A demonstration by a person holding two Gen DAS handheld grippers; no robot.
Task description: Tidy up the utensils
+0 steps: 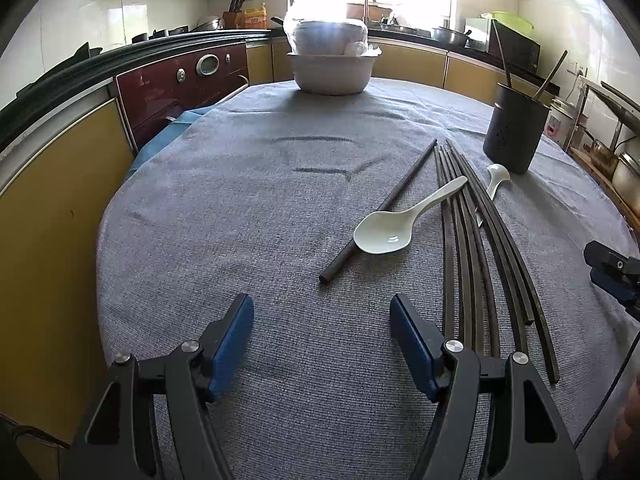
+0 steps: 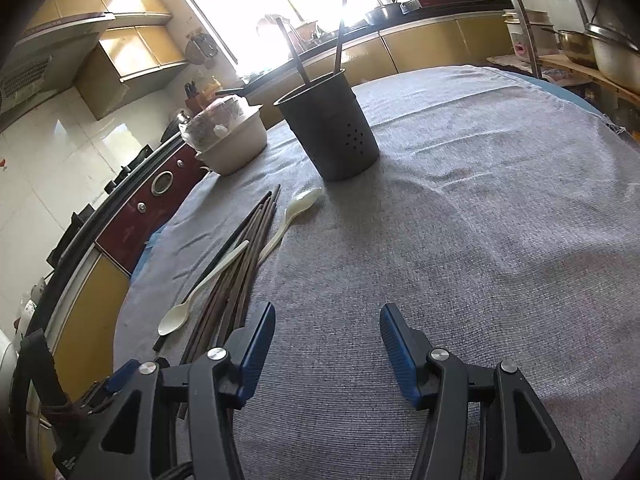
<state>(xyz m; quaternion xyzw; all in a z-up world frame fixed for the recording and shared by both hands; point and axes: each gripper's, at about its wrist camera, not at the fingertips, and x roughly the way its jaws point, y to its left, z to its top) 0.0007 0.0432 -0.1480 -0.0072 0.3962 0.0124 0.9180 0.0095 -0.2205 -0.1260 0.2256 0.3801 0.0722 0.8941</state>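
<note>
Two grippers are working over a round table (image 1: 240,208) draped in grey cloth. In the left wrist view, the left gripper (image 1: 322,320) is hovering above the near edge of the surface with its blue-padded fingers (image 1: 236,344) spread wide apart, gripping nothing. Just beyond it a single dark chopstick (image 1: 380,210) is lying diagonally, and a white ceramic spoon (image 1: 386,232) is resting with its bowl beside that stick and its handle crossing onto a bundle of chopsticks (image 1: 476,240) that is running toward the near right edge. A second white spoon (image 1: 496,180) is lying past the bundle, just beside a dark perforated utensil holder (image 1: 514,132) standing near the right edge with two sticks leaning inside. A stack of white bowls (image 1: 332,68) is sitting at the far edge. The tip of the right gripper (image 1: 612,272) is showing at the right edge.

In the right wrist view, the right gripper (image 2: 328,328) is hanging above bare cloth near the near edge, fingers (image 2: 400,344) held well apart and empty. The chopstick bundle (image 2: 244,264) is lying toward the left edge, with one spoon (image 2: 200,292) across it and the other spoon (image 2: 294,216) beyond, near the holder (image 2: 328,132). The bowls (image 2: 232,140) are sitting at the far left edge.
</note>
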